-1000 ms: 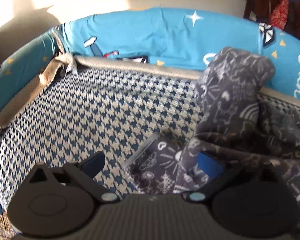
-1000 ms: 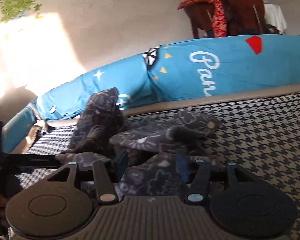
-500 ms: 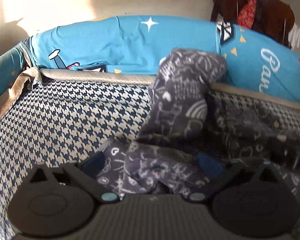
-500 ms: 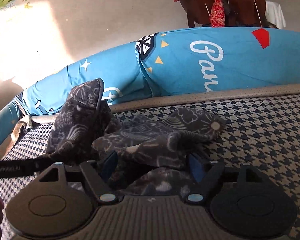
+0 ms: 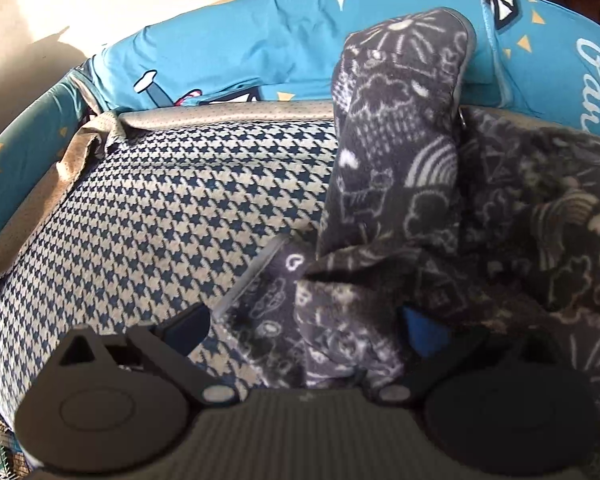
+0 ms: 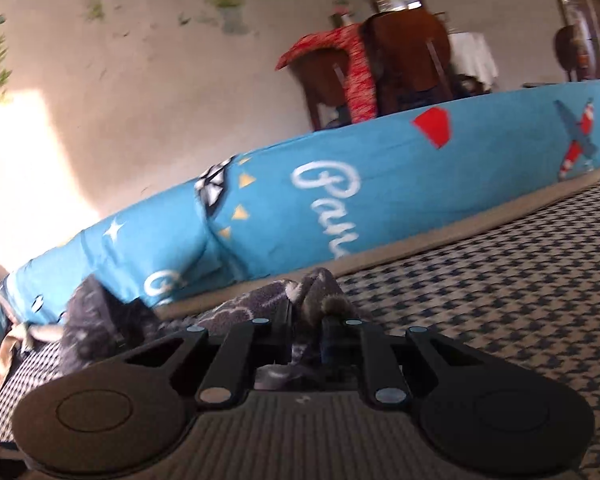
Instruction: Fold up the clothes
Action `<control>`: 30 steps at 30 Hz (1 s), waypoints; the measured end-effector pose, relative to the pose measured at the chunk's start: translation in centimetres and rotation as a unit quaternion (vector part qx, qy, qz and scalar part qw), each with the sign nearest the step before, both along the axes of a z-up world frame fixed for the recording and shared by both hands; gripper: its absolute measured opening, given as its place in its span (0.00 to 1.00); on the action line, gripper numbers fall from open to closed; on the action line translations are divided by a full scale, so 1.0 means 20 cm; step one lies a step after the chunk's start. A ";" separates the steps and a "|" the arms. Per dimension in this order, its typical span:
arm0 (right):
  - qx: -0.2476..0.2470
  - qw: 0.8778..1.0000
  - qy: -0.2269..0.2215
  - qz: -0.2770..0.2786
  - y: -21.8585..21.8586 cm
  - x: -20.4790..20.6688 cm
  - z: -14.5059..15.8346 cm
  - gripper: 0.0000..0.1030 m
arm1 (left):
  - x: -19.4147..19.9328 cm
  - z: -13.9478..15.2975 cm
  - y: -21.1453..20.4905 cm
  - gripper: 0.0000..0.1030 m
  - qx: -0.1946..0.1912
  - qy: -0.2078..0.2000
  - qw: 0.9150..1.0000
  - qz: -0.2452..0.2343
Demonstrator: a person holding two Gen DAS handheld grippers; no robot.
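A dark grey fleece garment (image 5: 400,160) with white doodles lies crumpled on the houndstooth mattress (image 5: 160,220), one part standing up against the blue bolster (image 5: 240,48). My left gripper (image 5: 304,328) is open low over the garment's near edge, and fabric lies between its blue pads (image 5: 424,330) without being pinched. In the right wrist view, my right gripper (image 6: 306,334) has its jaws closing to a narrow gap, pinching a bunched fold of the garment (image 6: 260,304). That view is tilted.
The blue printed bolster (image 6: 380,192) runs along the mattress's (image 6: 500,300) far edge against a pale wall. Behind it stand wooden chairs, one draped with a red cloth (image 6: 356,64). Bare houndstooth surface stretches left of the garment and right of the right gripper.
The right jaws have closed from wide apart onto a fold of the garment, and that view has tilted and swung. My left gripper has sunk closer to the garment's edge.
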State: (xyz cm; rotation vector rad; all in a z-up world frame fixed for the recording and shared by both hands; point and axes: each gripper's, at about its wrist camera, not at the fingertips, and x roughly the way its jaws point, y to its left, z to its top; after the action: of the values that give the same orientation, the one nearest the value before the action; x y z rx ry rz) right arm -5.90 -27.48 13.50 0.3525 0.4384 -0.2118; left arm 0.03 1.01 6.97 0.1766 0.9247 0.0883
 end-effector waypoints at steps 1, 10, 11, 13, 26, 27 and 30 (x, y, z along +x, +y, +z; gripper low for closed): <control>0.002 1.000 0.000 -0.009 -0.03 -0.01 0.01 0.14 | 0.00 0.00 0.01 1.00 0.003 -0.001 1.000 0.004; 0.001 0.999 0.016 -0.047 -0.12 -0.05 0.02 0.14 | 0.04 0.00 0.10 1.00 0.006 0.003 0.999 0.039; 0.001 0.999 0.020 -0.048 -0.11 -0.05 0.01 0.14 | 0.04 0.01 0.10 1.00 0.006 0.002 0.999 0.040; 0.007 0.998 0.027 -0.053 -0.11 -0.04 0.00 0.14 | 0.04 0.02 0.11 1.00 0.004 0.000 0.999 0.042; 0.018 0.997 0.016 -0.073 -0.14 -0.08 0.07 0.44 | -0.02 0.10 0.10 1.00 -0.094 -0.021 0.995 -0.009; 0.016 0.996 0.015 -0.081 -0.15 -0.09 0.07 0.47 | -0.03 0.10 0.09 1.00 -0.096 -0.023 0.995 -0.015; 0.016 0.995 0.010 -0.100 -0.20 -0.12 0.09 0.48 | -0.06 0.10 0.06 1.00 -0.097 -0.027 0.994 -0.032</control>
State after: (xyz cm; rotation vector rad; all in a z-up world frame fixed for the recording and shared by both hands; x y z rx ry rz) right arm -8.29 -31.41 15.26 0.4272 0.4256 -0.4038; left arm -1.21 2.18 9.04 0.0235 0.8676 -0.0561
